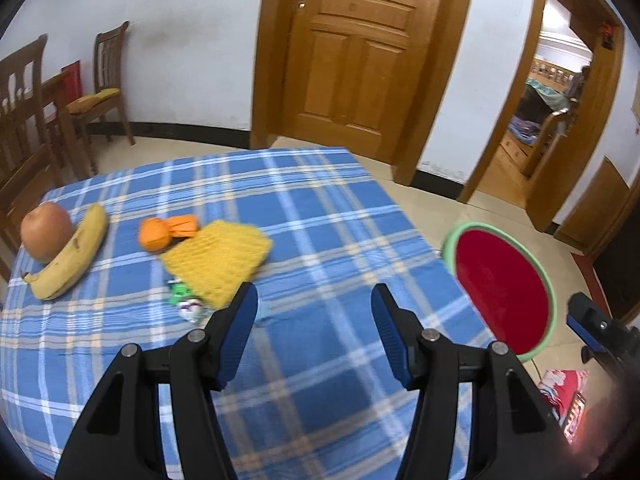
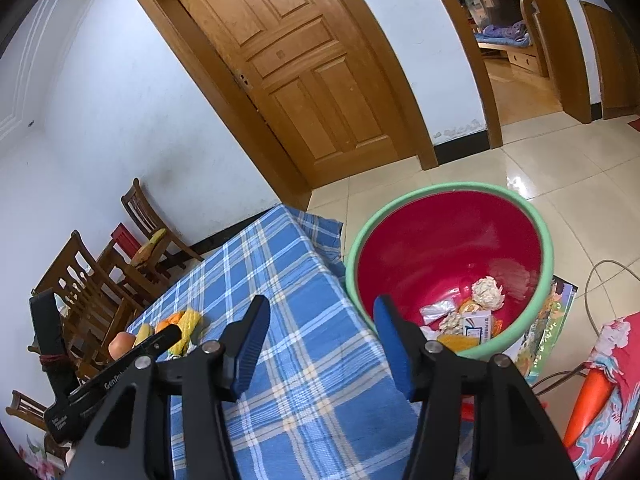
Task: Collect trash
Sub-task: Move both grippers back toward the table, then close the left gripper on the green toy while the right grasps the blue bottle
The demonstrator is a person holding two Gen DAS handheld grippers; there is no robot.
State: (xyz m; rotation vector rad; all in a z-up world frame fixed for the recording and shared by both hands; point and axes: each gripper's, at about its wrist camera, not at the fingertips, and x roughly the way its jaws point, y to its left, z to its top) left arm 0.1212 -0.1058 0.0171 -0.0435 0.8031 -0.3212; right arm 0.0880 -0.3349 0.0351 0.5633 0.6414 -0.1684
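Observation:
On the blue plaid tablecloth (image 1: 320, 220) lie a yellow foam fruit net (image 1: 218, 260), orange peel pieces (image 1: 166, 232) and small green-and-white wrappers (image 1: 184, 300). My left gripper (image 1: 314, 300) hangs open above the cloth, just right of the net, nothing between its fingers. Beside the table's right edge stands a red bin with a green rim (image 2: 448, 256). It holds crumpled paper (image 2: 486, 294), wrappers and a small carton (image 2: 476, 328). My right gripper (image 2: 320, 312) is open and empty, over the table edge next to the bin. The left gripper (image 2: 120, 368) shows in the right wrist view.
An apple (image 1: 46, 236) and a banana (image 1: 74, 254) lie at the table's left end. Wooden chairs (image 1: 108, 80) stand by the wall. A closed wooden door (image 1: 352, 56) is behind the table. A cable (image 2: 596, 300), a poster and red cloth (image 2: 612, 380) lie on the floor.

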